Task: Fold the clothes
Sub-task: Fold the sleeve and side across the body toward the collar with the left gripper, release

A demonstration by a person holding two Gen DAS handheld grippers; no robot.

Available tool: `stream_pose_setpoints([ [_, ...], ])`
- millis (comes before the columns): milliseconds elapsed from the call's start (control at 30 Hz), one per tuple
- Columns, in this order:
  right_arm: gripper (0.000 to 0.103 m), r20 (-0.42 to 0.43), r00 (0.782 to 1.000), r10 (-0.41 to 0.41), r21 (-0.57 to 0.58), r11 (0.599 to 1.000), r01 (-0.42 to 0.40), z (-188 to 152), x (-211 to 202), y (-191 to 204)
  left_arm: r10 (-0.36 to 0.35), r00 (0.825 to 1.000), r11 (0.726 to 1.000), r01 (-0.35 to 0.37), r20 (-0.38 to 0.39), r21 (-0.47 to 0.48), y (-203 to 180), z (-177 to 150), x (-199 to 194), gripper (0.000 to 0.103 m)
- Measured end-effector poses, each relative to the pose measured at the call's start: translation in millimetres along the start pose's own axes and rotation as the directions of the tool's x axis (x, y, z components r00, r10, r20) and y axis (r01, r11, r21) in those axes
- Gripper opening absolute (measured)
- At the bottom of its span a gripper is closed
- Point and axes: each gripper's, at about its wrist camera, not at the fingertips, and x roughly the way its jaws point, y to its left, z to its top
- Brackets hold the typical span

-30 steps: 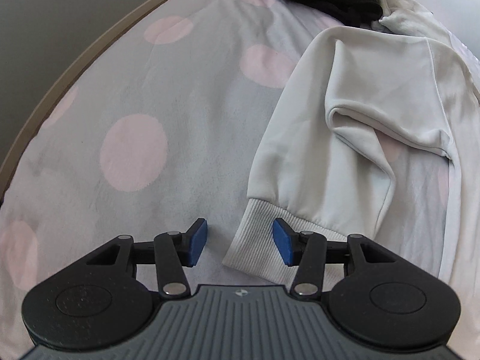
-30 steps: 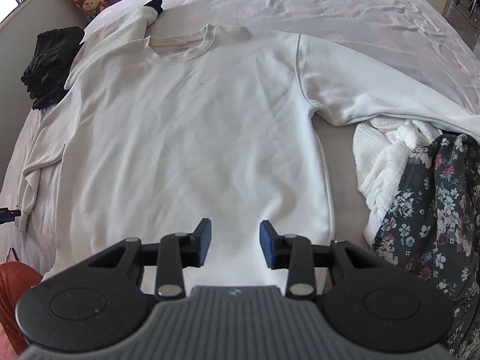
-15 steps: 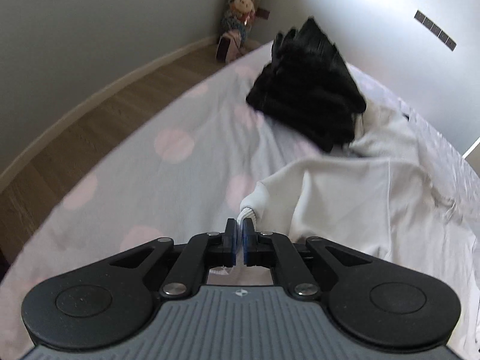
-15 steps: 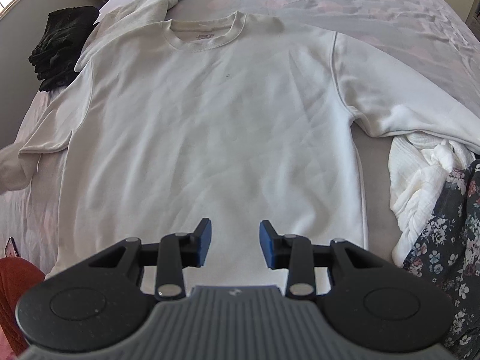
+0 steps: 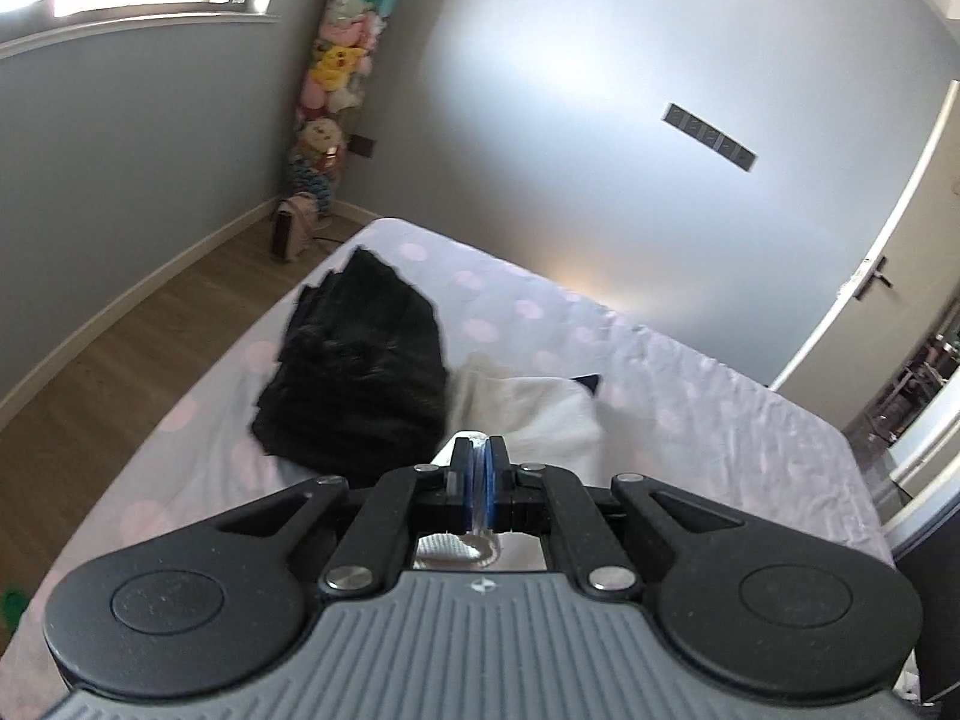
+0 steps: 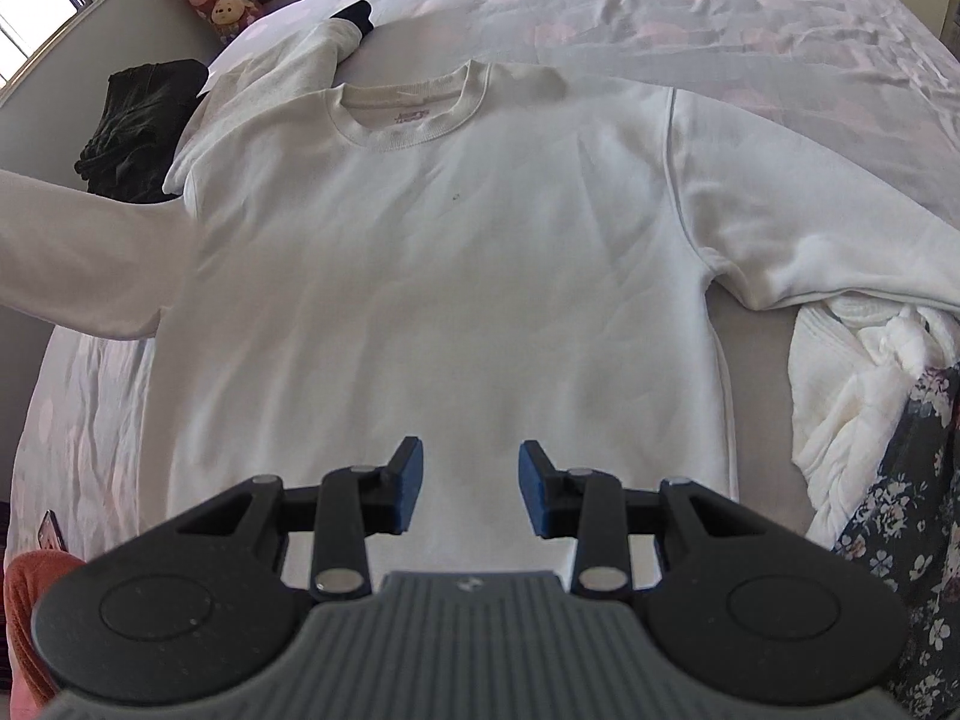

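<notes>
A white sweatshirt (image 6: 456, 276) lies face up on the bed, its collar (image 6: 411, 114) at the far side. Its left sleeve (image 6: 78, 252) is lifted off the bed and stretches out past the left edge of the right wrist view. My left gripper (image 5: 478, 468) is shut on that sleeve's ribbed cuff (image 5: 462, 549), held high above the bed. My right gripper (image 6: 471, 483) hovers open over the sweatshirt's lower hem with nothing between its blue pads. The right sleeve (image 6: 810, 240) lies flat toward the right.
A black garment pile (image 5: 360, 384) sits near the bed's left corner. A crumpled white cloth (image 6: 864, 384) and a dark floral garment (image 6: 900, 510) lie at the right. Another white garment (image 6: 288, 66) lies beyond the collar. The wooden floor (image 5: 120, 324) borders the bed.
My left gripper closed on the sleeve cuff and rose high, pulling the sleeve off the bed. My right gripper drifted slightly over the hem and stayed open.
</notes>
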Motion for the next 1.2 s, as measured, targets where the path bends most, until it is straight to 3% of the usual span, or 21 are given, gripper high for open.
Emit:
stream_pose_setpoints([
  [133, 0.039, 0.024, 0.999, 0.025, 0.017, 1.0, -0.025, 10, 2, -12, -0.124, 0.991, 0.99, 0.127, -0.042, 0.069, -83, 3, 22, 0.004],
  [267, 0.039, 0.039, 0.998, 0.047, 0.032, 0.998, -0.048, 16, 7, -27, -0.213, 0.972, 0.966, 0.225, -0.102, 0.127, -160, -10, 66, 0.004],
  [500, 0.039, 0.035, 0.996, 0.077, 0.056, 0.995, -0.079, 21, 25, -53, -0.257, 0.925, 0.935, 0.311, -0.279, 0.169, -240, -67, 174, 0.004],
  [767, 0.039, 0.001, 0.998, 0.064, 0.098, 0.993, -0.064, 35, 66, -83, -0.229, 0.852, 0.934, 0.328, -0.472, 0.139, -272, -148, 311, 0.004],
  [1000, 0.039, -0.017, 0.999, 0.048, 0.105, 0.993, -0.046, 56, 107, -93, -0.242, 0.796, 0.911, 0.383, -0.555, 0.152, -292, -193, 372, 0.008],
  [1033, 0.039, -0.014, 0.999, 0.046, 0.098, 0.994, -0.044, 61, 112, -92, -0.244, 0.796, 0.907, 0.39, -0.554, 0.161, -293, -197, 375, 0.01],
  [1100, 0.039, -0.004, 0.999, 0.045, 0.084, 0.995, -0.044, 70, 121, -89, -0.244, 0.799, 0.9, 0.398, -0.55, 0.179, -293, -202, 377, 0.027],
  [1200, 0.039, 0.025, 0.998, 0.062, 0.073, 0.995, -0.064, 85, 131, -82, -0.227, 0.814, 0.896, 0.389, -0.535, 0.213, -285, -205, 373, 0.032],
])
